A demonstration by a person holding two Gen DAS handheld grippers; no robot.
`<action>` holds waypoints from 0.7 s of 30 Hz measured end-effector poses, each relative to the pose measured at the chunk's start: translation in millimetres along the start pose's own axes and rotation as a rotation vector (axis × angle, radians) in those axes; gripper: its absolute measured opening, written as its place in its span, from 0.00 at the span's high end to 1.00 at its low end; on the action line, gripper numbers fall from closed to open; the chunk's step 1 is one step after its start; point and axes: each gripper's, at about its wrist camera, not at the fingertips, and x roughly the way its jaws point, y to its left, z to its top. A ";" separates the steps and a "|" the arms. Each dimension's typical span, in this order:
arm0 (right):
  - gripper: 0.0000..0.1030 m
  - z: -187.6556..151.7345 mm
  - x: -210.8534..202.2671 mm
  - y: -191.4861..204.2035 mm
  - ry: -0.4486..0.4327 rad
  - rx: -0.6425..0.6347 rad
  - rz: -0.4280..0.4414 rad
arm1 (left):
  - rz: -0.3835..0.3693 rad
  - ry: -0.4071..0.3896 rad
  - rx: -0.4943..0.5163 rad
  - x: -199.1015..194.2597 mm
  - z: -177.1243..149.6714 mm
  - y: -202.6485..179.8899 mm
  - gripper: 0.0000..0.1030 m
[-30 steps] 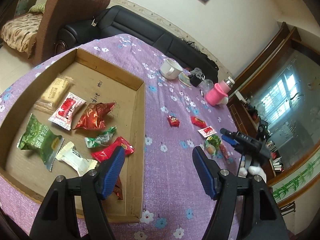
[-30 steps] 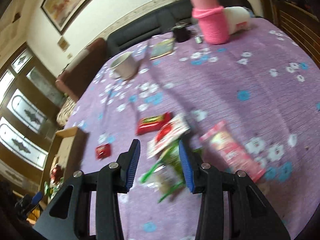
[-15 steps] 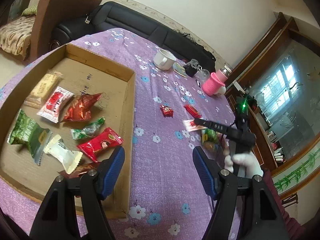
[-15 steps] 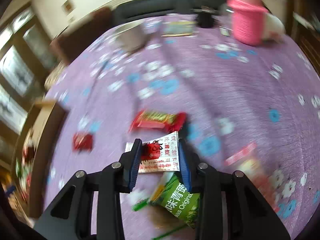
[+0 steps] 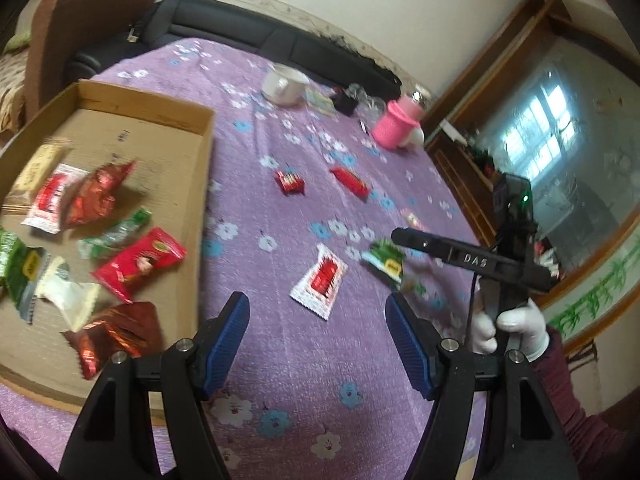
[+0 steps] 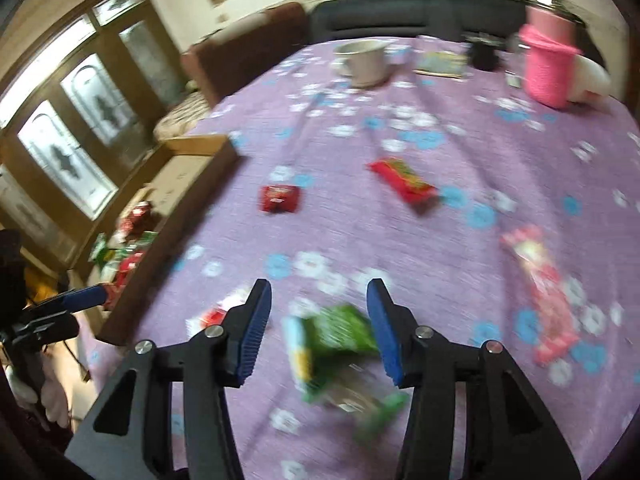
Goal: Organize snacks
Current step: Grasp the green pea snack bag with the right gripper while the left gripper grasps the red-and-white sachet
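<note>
Box point(image 5: 204, 168) left — loose snacks point(image 5: 320, 280) right

Black tongs point(image 5: 316, 320) with ribbed blue pads point(image 5: 226, 336), silver screws, white glove point(image 5: 516, 328).

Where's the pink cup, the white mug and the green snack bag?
pink cup point(image 6: 550, 68), right wrist view, its knitted side.
white mug point(image 6: 365, 63), right wrist view, its front wall.
green snack bag point(image 6: 340, 330), right wrist view, its middle.

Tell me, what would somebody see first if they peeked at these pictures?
Probably the cardboard box on the left of the purple flowered tablecloth, with bright snack packets lying in it. Next, a white-and-red packet lies on the cloth ahead of the open left gripper, and a blurry green packet lies between the open right gripper's fingers.
</note>
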 end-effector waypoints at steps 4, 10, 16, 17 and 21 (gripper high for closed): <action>0.47 -9.0 4.5 0.8 0.014 0.002 -0.016 | 0.014 0.050 0.044 20.0 -2.8 -13.6 0.32; 0.41 -15.9 34.9 30.8 0.013 -0.126 -0.165 | 0.094 0.089 0.148 41.1 -3.4 -34.5 0.32; 0.57 -20.6 34.4 21.1 -0.026 -0.073 -0.120 | 0.153 0.138 0.211 78.3 4.0 -40.9 0.32; 0.57 -20.8 33.3 17.2 -0.039 -0.053 -0.105 | 0.158 0.146 0.217 85.1 5.6 -40.9 0.34; 0.57 -20.7 27.3 6.0 -0.077 0.006 -0.064 | 0.180 0.170 0.259 106.3 12.2 -43.2 0.52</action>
